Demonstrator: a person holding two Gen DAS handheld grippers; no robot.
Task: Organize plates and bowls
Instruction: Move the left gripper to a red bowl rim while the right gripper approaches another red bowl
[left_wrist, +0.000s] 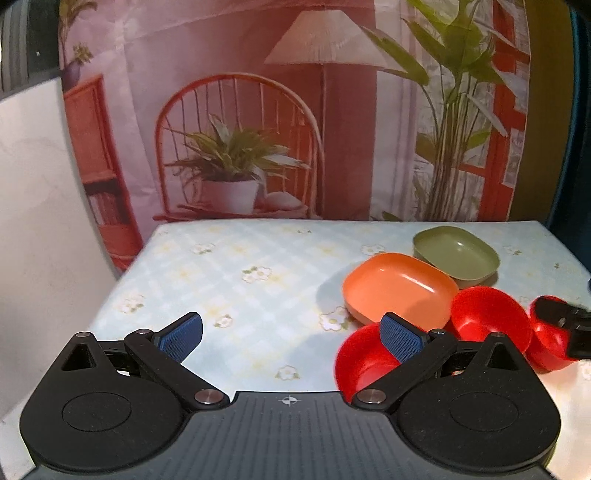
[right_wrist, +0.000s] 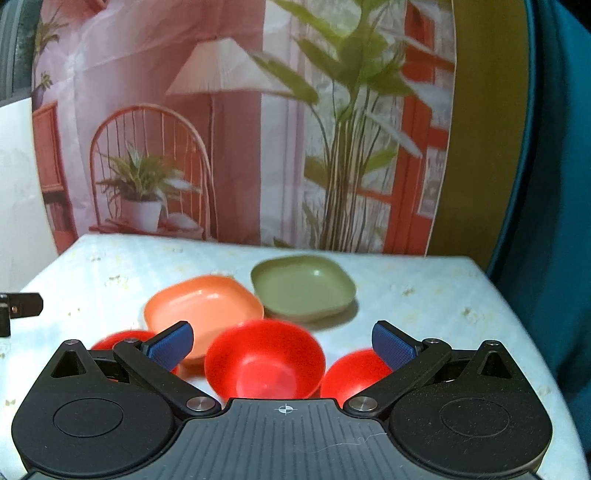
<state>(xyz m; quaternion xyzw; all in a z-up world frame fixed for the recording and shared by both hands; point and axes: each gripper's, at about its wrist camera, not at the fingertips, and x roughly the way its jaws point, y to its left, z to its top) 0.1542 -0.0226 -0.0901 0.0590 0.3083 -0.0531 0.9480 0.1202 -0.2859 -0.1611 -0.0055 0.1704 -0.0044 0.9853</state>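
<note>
Left gripper (left_wrist: 291, 338) and right gripper (right_wrist: 282, 341) spread wide, nothing held. Three red bowls (right_wrist: 264, 360) clustered before orange plate (right_wrist: 201, 306); green plate (right_wrist: 303, 288) behind, floral tablecloth (left_wrist: 240, 266) beneath.

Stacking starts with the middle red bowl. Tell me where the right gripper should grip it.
Pinch the near rim of the middle red bowl, one finger inside, one outside, coming from above. It sits upright and open, centred ahead of the open right gripper, probably too wide to span.

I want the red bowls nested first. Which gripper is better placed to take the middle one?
Right gripper: open, with the middle red bowl straight ahead between its fingers. Left gripper faces bare tablecloth.
</note>
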